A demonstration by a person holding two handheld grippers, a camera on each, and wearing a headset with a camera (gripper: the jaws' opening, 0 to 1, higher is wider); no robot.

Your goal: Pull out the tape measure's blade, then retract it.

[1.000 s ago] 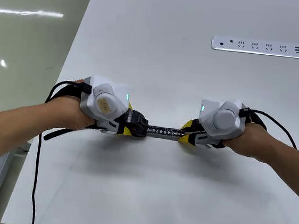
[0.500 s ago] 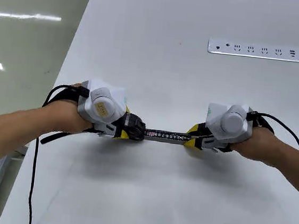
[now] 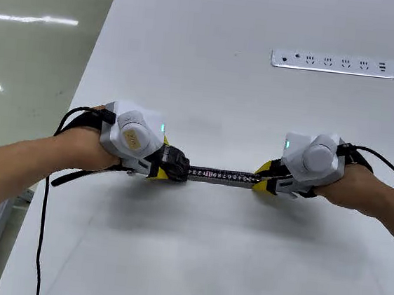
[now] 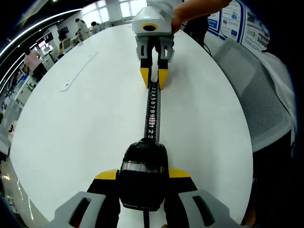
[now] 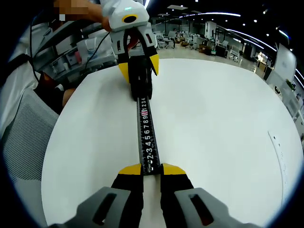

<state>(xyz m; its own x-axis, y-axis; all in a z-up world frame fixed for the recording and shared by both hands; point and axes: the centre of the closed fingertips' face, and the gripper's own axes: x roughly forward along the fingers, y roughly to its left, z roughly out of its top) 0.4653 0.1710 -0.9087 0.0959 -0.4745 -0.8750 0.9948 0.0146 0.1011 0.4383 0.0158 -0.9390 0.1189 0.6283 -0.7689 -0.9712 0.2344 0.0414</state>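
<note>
- The black, rubber-cased tape measure (image 4: 143, 173) sits clamped between the yellow-tipped jaws of the left gripper (image 3: 164, 159), low over the table. It fills the span between the two pads.
- Its narrow black blade with white numerals (image 5: 146, 128) is partly drawn out and runs straight from the case mouth to the right gripper (image 5: 151, 169).
- The right gripper's yellow tips are closed on the blade's free end. The end hook is hidden between the tips, so the pinch probably lands just behind it.
- The key relation is that the blade's long axis lies along the line joining the two grippers, which face each other nose to nose. Further pulling would mean moving them apart along that line, and retracting would mean bringing them together. The right gripper is the one at the free end.
- The blade hangs just above the smooth white tabletop (image 3: 206, 261), apparently without sagging onto it.
- A white power strip (image 3: 336, 63) lies well apart at the far side.
- Glossy pale-green floor (image 3: 38, 46) shows beyond the left edge, and the room behind looks like an open office with ceiling lights.
</note>
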